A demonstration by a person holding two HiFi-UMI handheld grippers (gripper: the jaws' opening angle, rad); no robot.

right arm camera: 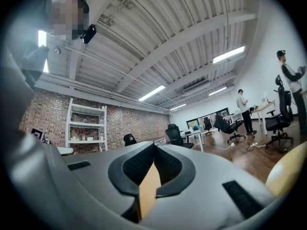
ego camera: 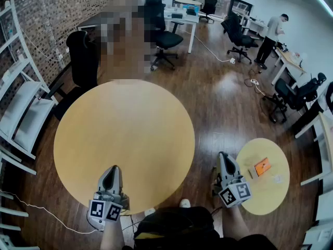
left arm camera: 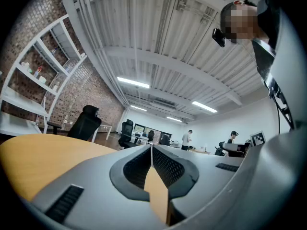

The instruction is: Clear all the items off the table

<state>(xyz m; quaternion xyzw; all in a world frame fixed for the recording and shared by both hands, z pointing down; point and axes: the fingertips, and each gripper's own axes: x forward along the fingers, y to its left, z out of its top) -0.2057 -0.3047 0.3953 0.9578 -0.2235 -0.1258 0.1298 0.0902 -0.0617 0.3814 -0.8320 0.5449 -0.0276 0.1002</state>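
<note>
- Your left gripper (ego camera: pixel 113 170) is closed and empty, over the near edge of the big round table (ego camera: pixel 125 124).
- Your right gripper (ego camera: pixel 223 156), also closed and empty, sits beside the small round table (ego camera: pixel 270 199).
- An orange item (ego camera: pixel 261 166) lies on that small table.

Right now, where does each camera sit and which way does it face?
Head view: on the person's head, steeply down on the big round table and small round table; forearms, left tongs, right tongs show.
Left gripper view: on the left tongs, along their shut jaws across the big round table; upper body top right.
Right gripper view: on the right tongs, along shut jaws towards the white shelf; upper body top left.
Shared: both gripper views show the brick wall and white shelf.
</note>
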